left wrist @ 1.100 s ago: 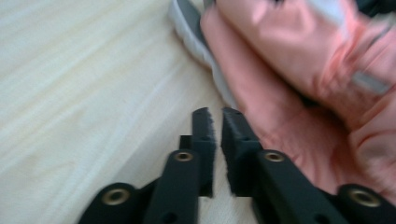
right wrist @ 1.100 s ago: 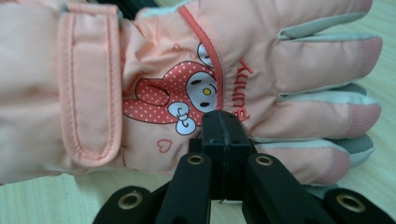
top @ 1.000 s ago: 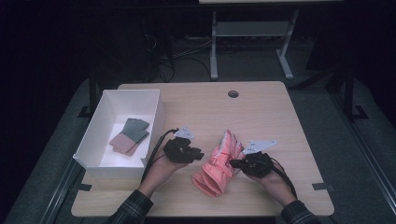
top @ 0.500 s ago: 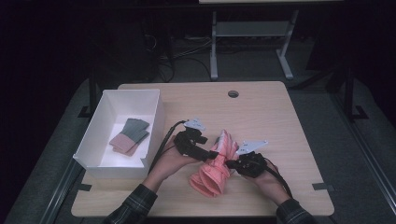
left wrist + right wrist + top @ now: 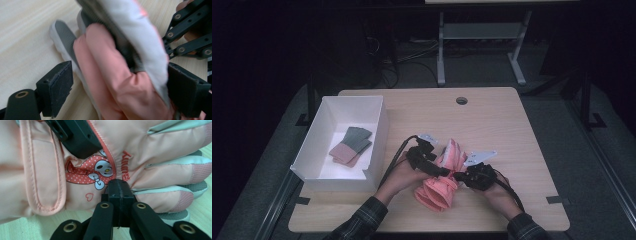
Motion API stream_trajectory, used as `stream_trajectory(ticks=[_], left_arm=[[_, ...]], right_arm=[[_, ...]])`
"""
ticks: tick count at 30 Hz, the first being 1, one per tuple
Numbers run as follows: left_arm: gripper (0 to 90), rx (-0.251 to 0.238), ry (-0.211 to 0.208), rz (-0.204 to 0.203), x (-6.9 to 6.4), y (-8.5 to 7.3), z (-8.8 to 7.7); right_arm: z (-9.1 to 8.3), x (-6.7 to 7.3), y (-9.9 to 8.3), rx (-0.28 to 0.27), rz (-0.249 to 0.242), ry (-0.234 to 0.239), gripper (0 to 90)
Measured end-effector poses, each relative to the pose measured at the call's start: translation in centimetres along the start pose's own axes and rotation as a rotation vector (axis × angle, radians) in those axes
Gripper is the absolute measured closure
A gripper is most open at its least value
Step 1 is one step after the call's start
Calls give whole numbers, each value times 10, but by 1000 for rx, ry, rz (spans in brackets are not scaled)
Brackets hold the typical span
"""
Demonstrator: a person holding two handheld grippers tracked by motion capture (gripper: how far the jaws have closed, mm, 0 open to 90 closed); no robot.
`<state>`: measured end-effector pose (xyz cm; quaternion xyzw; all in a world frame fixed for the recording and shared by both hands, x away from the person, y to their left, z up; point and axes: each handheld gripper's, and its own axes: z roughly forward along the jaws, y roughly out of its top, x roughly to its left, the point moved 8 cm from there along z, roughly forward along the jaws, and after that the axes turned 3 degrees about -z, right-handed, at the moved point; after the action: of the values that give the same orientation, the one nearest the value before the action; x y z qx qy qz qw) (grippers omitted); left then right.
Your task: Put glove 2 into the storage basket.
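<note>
A pink padded glove (image 5: pixel 443 176) with grey-and-white fingers lies bunched at the table's front middle. My left gripper (image 5: pixel 432 165) reaches over it from the left. In the left gripper view the gripper (image 5: pixel 122 80) has just been opening and stands wide, with the glove (image 5: pixel 117 75) between the jaws and the left pad (image 5: pixel 60 87) clear of it. My right gripper (image 5: pixel 462 176) is shut, its tips (image 5: pixel 120 186) pressed against the glove's edge under a cartoon patch (image 5: pixel 92 173), with no fabric seen between them. A left gripper pad (image 5: pixel 75 137) rests on the glove's back.
A white open box (image 5: pixel 319 145) stands at the table's left, holding folded grey and pink pieces (image 5: pixel 351 145). The wooden table (image 5: pixel 512 130) has a cable hole (image 5: pixel 461 100) near its far edge. A metal stand (image 5: pixel 482 45) is on the floor beyond.
My left gripper has moved right onto the glove and its jaws have opened around it. The glove has bunched and shifted slightly left. The right gripper has stayed put, shut.
</note>
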<state>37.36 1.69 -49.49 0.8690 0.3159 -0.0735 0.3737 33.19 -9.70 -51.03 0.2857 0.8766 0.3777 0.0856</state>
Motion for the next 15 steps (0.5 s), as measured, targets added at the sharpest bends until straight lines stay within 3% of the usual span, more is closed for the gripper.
stream_trajectory(ticks=[10,15], left_arm=[[126,33,-69,-77,6,-13,12],[131,44,-103,-89,5,-15,16]], right_arm=[[2,0,-2,11,-8,-6,900],[3,0,-2,9,-12,-6,900]])
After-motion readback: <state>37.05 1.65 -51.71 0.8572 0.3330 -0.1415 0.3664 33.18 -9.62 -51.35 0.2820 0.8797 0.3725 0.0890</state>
